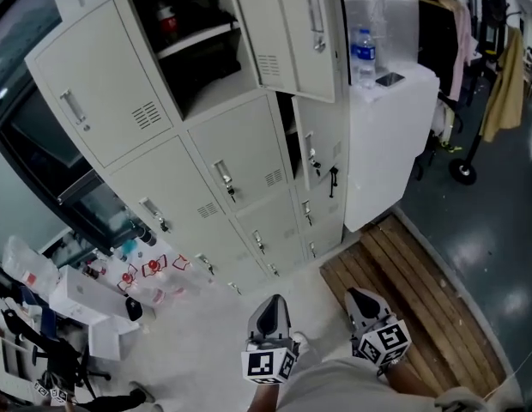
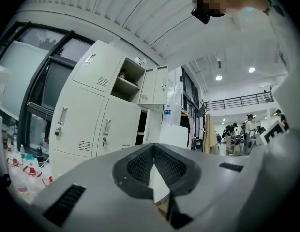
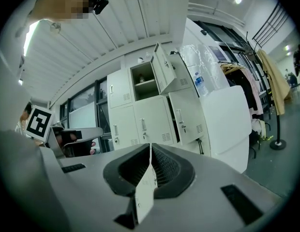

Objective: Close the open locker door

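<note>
The cream locker bank (image 1: 206, 170) stands ahead of me, well out of reach. Its upper middle compartment (image 1: 193, 45) is open, with a shelf and a red item inside. That compartment's door (image 1: 296, 33) swings out to the right; it also shows in the left gripper view (image 2: 155, 85) and the right gripper view (image 3: 165, 74). The right-hand door one row below (image 1: 322, 153) stands slightly ajar. My left gripper (image 1: 273, 303) and right gripper (image 1: 357, 296) are low near my body, both pointing at the lockers. Each has its jaws shut with nothing between them.
A white cabinet (image 1: 390, 144) stands right of the lockers, with a water bottle (image 1: 363, 57) on top. A wooden pallet (image 1: 412, 299) lies on the floor before it. Small bottles (image 1: 150, 277) and white boxes (image 1: 86, 303) crowd the floor at left. A clothes rack (image 1: 498, 75) stands far right.
</note>
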A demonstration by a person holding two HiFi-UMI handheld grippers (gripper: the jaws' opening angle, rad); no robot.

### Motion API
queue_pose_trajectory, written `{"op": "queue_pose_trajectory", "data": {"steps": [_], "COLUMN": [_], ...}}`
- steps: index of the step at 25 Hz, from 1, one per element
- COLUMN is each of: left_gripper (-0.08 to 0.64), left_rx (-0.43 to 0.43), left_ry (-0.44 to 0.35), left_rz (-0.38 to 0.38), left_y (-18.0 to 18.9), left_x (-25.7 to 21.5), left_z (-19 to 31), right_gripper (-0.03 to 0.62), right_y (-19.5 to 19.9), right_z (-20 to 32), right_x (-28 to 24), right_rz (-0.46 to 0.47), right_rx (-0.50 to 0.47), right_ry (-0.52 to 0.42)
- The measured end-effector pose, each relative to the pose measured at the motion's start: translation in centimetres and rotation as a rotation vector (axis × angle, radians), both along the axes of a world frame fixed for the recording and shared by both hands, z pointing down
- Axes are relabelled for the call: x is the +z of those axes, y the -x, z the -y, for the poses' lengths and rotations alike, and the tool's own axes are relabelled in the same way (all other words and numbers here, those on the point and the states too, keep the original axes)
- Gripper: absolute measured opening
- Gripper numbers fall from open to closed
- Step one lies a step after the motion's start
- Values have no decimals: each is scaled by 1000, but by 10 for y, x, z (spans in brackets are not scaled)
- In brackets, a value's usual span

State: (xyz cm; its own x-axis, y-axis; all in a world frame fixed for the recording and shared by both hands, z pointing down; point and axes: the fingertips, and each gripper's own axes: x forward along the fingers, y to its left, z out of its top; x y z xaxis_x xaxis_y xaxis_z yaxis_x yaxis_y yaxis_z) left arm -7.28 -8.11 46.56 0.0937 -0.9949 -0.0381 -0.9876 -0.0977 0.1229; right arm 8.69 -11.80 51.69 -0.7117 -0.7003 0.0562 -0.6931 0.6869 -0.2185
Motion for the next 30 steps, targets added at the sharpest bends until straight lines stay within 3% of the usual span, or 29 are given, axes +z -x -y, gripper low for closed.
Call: {"op": "queue_pose_trajectory", "data": {"steps": [8, 14, 21, 30], "left_gripper": [8, 8, 8, 8], "left_rx": [81, 141, 110, -14], "left_ry": [-70, -113, -109, -143], "left_rz": [3, 36, 48, 92], "left_y": [48, 82, 98, 84], "left_x": [-27, -51, -62, -98], "left_z": [99, 141, 173, 206], "right_gripper": [31, 31, 31, 31], "right_y": [46, 78, 97, 73], "right_z": [97, 143, 179, 263], "right_x": [-40, -49, -66, -122], "right_rz": [26, 70, 116, 160], "right_rx": [84, 120, 41, -83], "right_ry": [-57, -70, -86, -175]}}
